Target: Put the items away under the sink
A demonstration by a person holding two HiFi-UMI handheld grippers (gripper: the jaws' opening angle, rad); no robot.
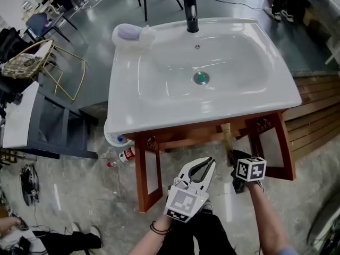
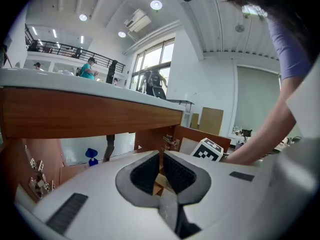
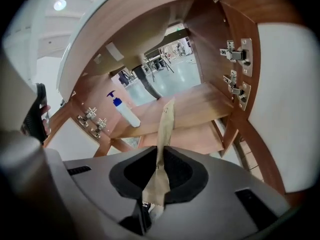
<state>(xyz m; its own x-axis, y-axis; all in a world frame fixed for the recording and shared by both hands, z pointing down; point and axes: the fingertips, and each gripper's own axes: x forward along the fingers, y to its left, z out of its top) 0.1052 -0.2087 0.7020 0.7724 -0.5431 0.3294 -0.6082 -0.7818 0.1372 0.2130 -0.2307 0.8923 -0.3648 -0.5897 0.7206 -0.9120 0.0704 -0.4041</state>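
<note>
A white sink (image 1: 159,97) tops a wooden cabinet (image 1: 141,174) whose doors stand open. My right gripper (image 3: 160,156) is shut on a thin tan paper packet (image 3: 166,121) that sticks up edge-on from the jaws toward the wooden shelf (image 3: 200,104) inside. In the head view the right gripper (image 1: 231,154) holds the packet (image 1: 227,137) just below the cabinet's front rail. My left gripper (image 1: 211,162) hangs beside it, to the left. Its jaws are shut with nothing held, as the left gripper (image 2: 161,156) shows in its own view. A white bottle with a blue pump (image 3: 125,113) stands on the shelf.
Door hinges (image 3: 235,54) line the open right door. A bottle (image 1: 121,154) lies on the floor left of the cabinet, by a round white thing (image 1: 111,134). A faucet (image 1: 190,9) and a soap dish (image 1: 127,32) sit on the sink top. A dark bench (image 1: 48,126) stands at left.
</note>
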